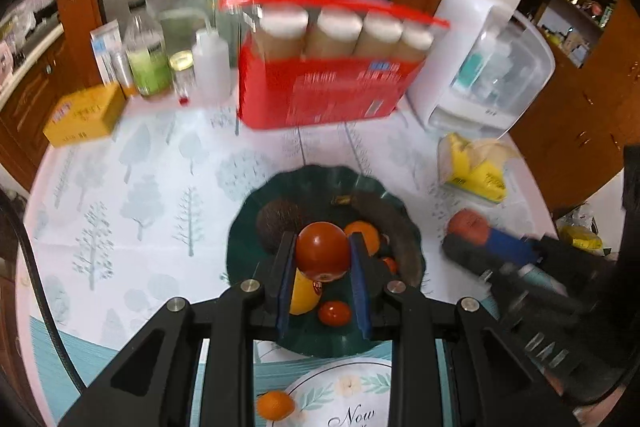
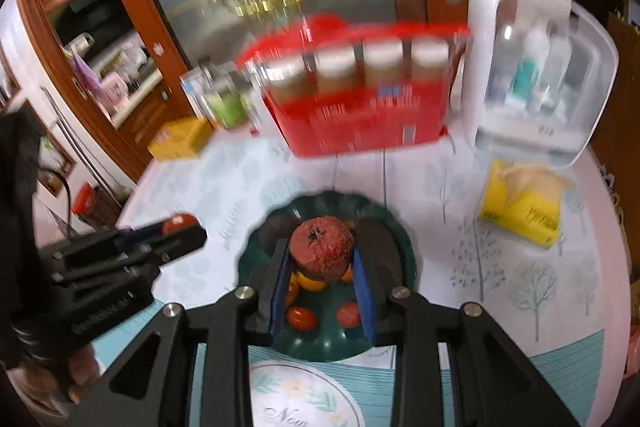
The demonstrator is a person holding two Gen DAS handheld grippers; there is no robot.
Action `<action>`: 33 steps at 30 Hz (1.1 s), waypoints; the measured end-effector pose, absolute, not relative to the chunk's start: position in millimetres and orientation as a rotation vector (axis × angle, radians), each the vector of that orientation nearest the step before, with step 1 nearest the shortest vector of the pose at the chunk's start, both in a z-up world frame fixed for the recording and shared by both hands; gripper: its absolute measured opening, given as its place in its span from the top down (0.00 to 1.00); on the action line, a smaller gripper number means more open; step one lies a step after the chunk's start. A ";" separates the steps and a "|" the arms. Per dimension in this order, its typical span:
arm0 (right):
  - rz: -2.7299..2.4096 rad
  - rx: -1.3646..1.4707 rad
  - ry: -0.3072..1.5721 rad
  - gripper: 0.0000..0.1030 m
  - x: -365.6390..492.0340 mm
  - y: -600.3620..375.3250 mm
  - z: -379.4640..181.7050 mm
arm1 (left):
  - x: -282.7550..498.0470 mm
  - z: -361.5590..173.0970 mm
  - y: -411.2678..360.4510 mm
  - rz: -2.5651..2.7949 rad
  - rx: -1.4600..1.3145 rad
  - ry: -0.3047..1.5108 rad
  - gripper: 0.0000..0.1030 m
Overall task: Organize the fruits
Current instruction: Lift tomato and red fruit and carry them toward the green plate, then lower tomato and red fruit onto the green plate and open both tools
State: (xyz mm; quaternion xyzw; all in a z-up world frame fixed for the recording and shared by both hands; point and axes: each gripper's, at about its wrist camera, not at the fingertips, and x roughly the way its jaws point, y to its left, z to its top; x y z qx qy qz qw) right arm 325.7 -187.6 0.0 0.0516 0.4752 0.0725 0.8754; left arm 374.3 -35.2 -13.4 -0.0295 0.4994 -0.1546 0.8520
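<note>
Dark green, the plate point(image 1: 256, 203) is half hidden behind both grippers, so the fruit lying in it (an orange point(image 1: 366, 233), small tomatoes, something yellow) shows only in pieces. Motion blur smears the red box point(image 1: 320, 95) and the bottles behind it. The left gripper point(image 1: 322, 247) is clamped on a smooth red tomato point(image 1: 322, 249) and points steeply down over the plate. The right gripper point(image 2: 322, 259), angled the same way, is closed on a rough, speckled red fruit point(image 2: 322, 253), perhaps a pomegranate. 1 orange point(image 1: 275, 405) lies on the table, partly cut off by the left gripper's frame.
</note>
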 end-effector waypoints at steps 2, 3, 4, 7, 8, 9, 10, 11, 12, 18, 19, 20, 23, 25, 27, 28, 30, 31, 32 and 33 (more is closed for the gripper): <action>0.158 0.091 1.024 0.70 329.0 -186.2 -23.9 | 381.3 -32.9 -43.7 -0.329 -0.055 1.078 0.77; 0.161 0.080 1.046 0.70 331.3 -184.9 -39.5 | 384.2 -41.2 -48.5 -0.332 -0.048 1.087 0.77; 0.168 0.074 1.064 0.70 332.9 -183.7 -53.3 | 385.6 -47.3 -52.6 -0.336 -0.042 1.091 0.77; 0.189 0.070 1.102 0.70 335.6 -179.9 -82.5 | 392.9 -66.7 -66.4 -0.357 -0.019 1.100 0.77; 0.195 0.072 1.116 0.70 337.8 -178.6 -94.2 | 395.1 -71.0 -69.7 -0.363 -0.015 1.104 0.77; 0.199 0.075 1.124 0.70 339.4 -178.4 -101.2 | 397.4 -76.8 -73.3 -0.369 -0.009 1.110 0.77; 0.203 0.079 1.134 0.70 341.4 -178.6 -109.4 | 399.9 -83.4 -77.0 -0.372 -0.004 1.118 0.77; 0.206 0.082 1.138 0.70 342.5 -178.9 -113.6 | 402.5 -90.0 -80.2 -0.374 0.000 1.127 0.77; 0.210 0.085 1.142 0.70 344.7 -179.2 -119.8 | 404.9 -95.6 -81.8 -0.376 0.002 1.134 0.77; 0.220 0.085 1.112 0.70 350.5 -179.6 -133.2 | 414.6 -116.2 -90.0 -0.388 -0.007 1.160 0.75; 0.227 0.091 1.106 0.69 350.2 -179.7 -133.8 | 415.2 -117.8 -90.5 -0.395 -0.009 1.161 0.75; 0.229 0.093 1.100 0.69 350.1 -180.8 -134.0 | 414.9 -118.1 -90.1 -0.400 -0.010 1.157 0.73; 0.232 0.091 1.075 0.67 347.6 -181.5 -132.9 | 413.6 -116.4 -89.2 -0.403 -0.010 1.146 0.60; 0.235 0.098 1.070 0.66 347.2 -182.4 -132.3 | 411.4 -113.7 -85.9 -0.403 -0.026 1.137 0.50; 0.233 0.109 1.067 0.66 345.8 -183.7 -131.5 | 408.9 -110.4 -82.8 -0.411 -0.039 1.126 0.50; 0.230 0.111 1.065 0.66 344.7 -183.8 -130.8 | 408.0 -109.1 -81.4 -0.411 -0.041 1.125 0.50; 0.225 0.115 1.056 0.66 343.3 -184.5 -128.8 | 404.9 -105.5 -77.9 -0.410 -0.048 1.119 0.50; 0.224 0.116 1.050 0.66 342.4 -184.7 -127.5 | 403.4 -103.7 -76.0 -0.410 -0.051 1.116 0.50; 0.224 0.117 1.046 0.66 341.6 -184.4 -126.1 | 401.9 -102.0 -74.4 -0.409 -0.054 1.113 0.50; 0.223 0.117 1.045 0.66 340.6 -184.3 -124.3 | 400.3 -100.3 -72.6 -0.409 -0.057 1.111 0.50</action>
